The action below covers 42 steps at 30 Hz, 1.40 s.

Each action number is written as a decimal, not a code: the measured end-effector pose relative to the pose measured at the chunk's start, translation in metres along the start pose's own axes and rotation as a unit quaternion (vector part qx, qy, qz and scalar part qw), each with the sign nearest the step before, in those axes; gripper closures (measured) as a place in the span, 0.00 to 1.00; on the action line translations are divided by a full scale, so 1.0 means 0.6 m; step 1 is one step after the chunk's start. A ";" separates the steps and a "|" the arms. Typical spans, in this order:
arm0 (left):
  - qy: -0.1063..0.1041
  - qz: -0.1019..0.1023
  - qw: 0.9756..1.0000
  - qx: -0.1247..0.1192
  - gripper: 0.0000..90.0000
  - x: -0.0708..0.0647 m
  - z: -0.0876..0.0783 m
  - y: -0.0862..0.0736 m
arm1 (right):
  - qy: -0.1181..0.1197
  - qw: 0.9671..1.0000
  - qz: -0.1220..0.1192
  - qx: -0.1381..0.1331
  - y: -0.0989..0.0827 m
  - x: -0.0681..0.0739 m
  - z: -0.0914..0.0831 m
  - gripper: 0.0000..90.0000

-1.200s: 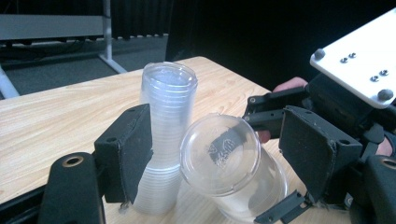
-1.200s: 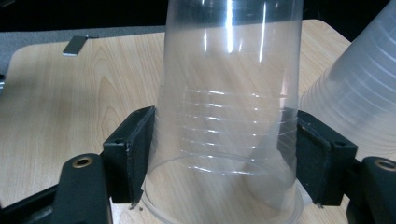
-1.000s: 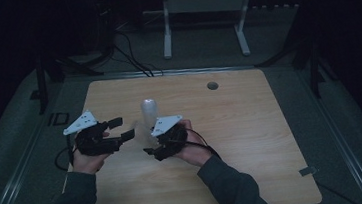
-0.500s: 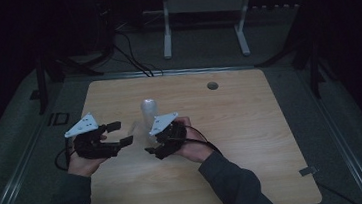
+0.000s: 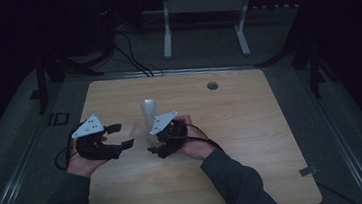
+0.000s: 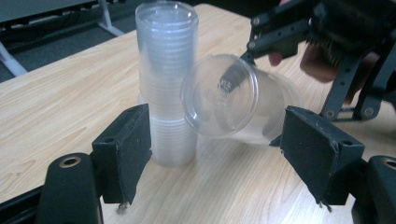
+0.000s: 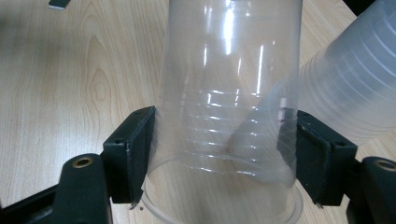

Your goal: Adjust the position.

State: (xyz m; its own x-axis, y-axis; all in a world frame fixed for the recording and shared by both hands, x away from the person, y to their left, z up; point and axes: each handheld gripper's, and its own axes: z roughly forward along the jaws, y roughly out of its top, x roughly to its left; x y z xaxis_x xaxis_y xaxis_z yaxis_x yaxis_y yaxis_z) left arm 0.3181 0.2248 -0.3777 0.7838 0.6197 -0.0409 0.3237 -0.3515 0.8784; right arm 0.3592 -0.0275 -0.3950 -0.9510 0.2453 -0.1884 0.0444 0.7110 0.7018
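Right tool (image 7: 224,154) grasps a single clear plastic cup (image 7: 229,102) beside the tall stack of clear plastic cups (image 6: 167,84); my released left tool (image 6: 233,158) must next take it.

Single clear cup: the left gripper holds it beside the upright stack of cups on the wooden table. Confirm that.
Wrong gripper. The right gripper holds the single clear cup, its fingers pressed to the cup's sides, as the right gripper view shows. The left gripper is open and holds nothing. The cup is indeed beside the upright stack of cups on the wooden table.
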 end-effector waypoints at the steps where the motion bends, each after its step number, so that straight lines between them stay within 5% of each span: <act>1: 0.002 0.005 1.000 0.008 0.28 -0.001 0.002 0.000 | 0.002 1.000 -0.003 0.002 0.000 -0.001 0.000 0.31; 14: 0.013 0.045 0.997 0.059 0.26 -0.013 0.015 0.005 | 0.014 0.999 -0.022 0.019 0.001 -0.001 0.001 0.31; 32: 0.014 0.096 0.989 0.108 0.27 -0.027 0.025 0.012 | 0.023 0.996 -0.058 0.058 0.004 0.004 0.003 0.32; 42: 0.009 0.127 0.981 0.148 0.26 -0.035 0.034 0.020 | 0.024 0.994 -0.069 0.078 0.001 0.003 0.000 0.32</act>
State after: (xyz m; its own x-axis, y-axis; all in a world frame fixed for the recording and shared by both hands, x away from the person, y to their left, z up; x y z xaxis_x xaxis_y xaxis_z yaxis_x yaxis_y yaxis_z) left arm 0.3166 0.1933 -0.3758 0.8505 0.4969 0.1726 0.2604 -0.6828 0.6827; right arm 0.3577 -0.0264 -0.3949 -0.9649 0.1083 -0.2392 -0.0444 0.8306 0.5551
